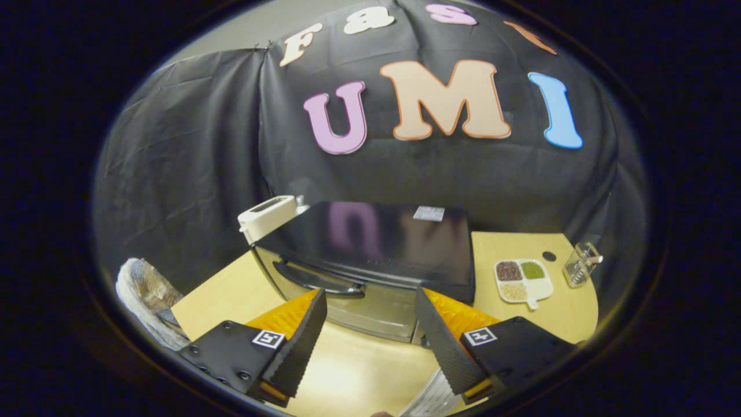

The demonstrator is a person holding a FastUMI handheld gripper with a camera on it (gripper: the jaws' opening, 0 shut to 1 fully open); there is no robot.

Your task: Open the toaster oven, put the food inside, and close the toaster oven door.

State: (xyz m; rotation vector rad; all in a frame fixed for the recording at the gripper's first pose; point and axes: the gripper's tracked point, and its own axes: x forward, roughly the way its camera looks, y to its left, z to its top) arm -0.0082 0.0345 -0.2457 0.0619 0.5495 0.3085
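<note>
So, we've got the jaws (370, 313) spread wide apart with nothing pinched between them, hanging just above the wooden desk (353, 370). Both fingers (298, 341) are black with ribbed pads and orange backing, and each carries a little square marker tag.

Just ahead of the jaws sits the toaster oven (370, 255), glossy black top, silver front. Its door looks closed, and the dark curved door handle (318, 280) runs across the front just beyond the left finger's tip. The gap between the fingers lines up with the oven's front panel.

Beyond the oven, off past the left finger, we can see a white toaster (267, 215) right beside the oven's back corner. Off past the right finger, well clear of the oven, there's a white divided dish (523, 280) with what look like grains or beans in separate sections: dark, green, pale. Just beyond that stands a small clear glass container (580, 264).

Way off to the left-finger side, off the desk edge, there's a crumpled bag-lined bin (145, 295).
</note>
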